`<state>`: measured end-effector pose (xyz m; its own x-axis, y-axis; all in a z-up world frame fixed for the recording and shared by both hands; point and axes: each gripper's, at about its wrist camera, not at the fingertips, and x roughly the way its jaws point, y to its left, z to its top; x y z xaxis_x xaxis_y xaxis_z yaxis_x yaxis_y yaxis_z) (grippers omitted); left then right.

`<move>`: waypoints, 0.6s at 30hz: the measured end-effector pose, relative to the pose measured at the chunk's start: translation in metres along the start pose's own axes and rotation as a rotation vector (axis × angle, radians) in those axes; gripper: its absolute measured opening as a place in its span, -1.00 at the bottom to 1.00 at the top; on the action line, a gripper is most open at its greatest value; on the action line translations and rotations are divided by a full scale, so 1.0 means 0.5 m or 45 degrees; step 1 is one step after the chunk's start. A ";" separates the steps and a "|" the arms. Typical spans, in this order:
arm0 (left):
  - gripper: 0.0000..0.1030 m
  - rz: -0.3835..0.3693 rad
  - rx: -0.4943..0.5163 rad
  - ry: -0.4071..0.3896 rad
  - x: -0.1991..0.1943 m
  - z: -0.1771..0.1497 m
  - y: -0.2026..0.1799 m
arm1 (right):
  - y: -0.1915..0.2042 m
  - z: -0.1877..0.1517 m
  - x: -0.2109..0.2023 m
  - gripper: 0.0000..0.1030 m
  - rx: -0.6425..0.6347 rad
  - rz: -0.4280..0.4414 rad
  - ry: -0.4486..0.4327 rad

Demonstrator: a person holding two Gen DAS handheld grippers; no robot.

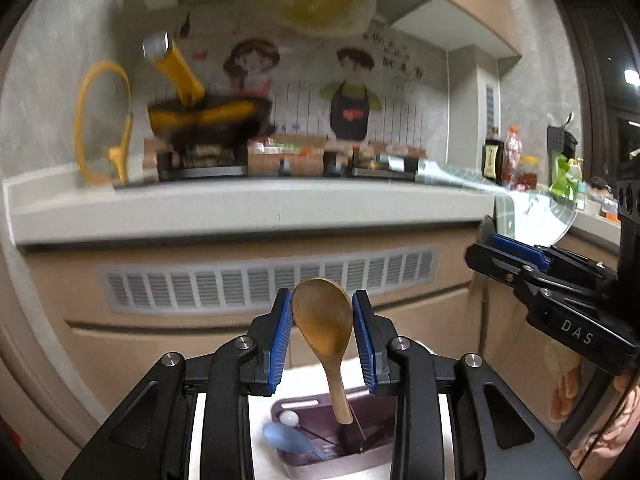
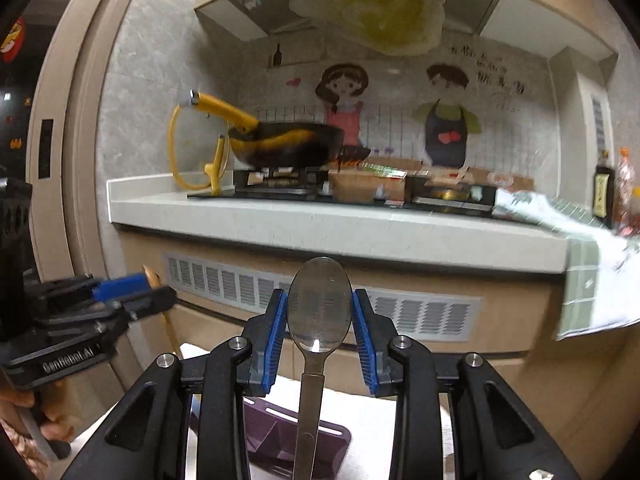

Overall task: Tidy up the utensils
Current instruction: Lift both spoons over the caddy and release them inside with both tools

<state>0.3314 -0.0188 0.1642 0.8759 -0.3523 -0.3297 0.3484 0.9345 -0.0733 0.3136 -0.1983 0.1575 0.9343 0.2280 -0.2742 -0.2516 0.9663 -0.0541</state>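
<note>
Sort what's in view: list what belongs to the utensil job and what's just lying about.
Job:
wooden spoon in left gripper
metal spoon in right gripper
purple utensil caddy
blue spoon

Lying about:
wok
yellow-rimmed lid
checked cloth
sauce bottle

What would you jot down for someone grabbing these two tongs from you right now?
Left tongs: shut on the wooden spoon, bowl up, handle hanging toward the purple utensil holder.
Right tongs: shut on the metal spoon, bowl up, above the same holder.
Done: a blue spoon and a white-tipped utensil already sit in the holder.
Left: both held spoons are not yet put away.
</note>
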 end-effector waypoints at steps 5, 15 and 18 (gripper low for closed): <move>-0.39 -0.036 -0.047 0.092 0.083 -0.052 0.015 | -0.008 -0.067 0.087 -0.41 0.033 0.007 0.085; -0.11 -0.109 -0.071 0.309 0.158 -0.173 0.017 | -0.026 -0.208 0.148 -0.07 0.001 0.057 0.367; 0.03 -0.087 -0.098 0.317 0.125 -0.180 0.028 | -0.020 -0.217 0.101 -0.02 -0.073 0.057 0.393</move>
<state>0.3609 -0.0234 0.0576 0.7387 -0.4003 -0.5422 0.3689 0.9134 -0.1718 0.3360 -0.2095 0.0400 0.8034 0.2148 -0.5553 -0.3130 0.9457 -0.0872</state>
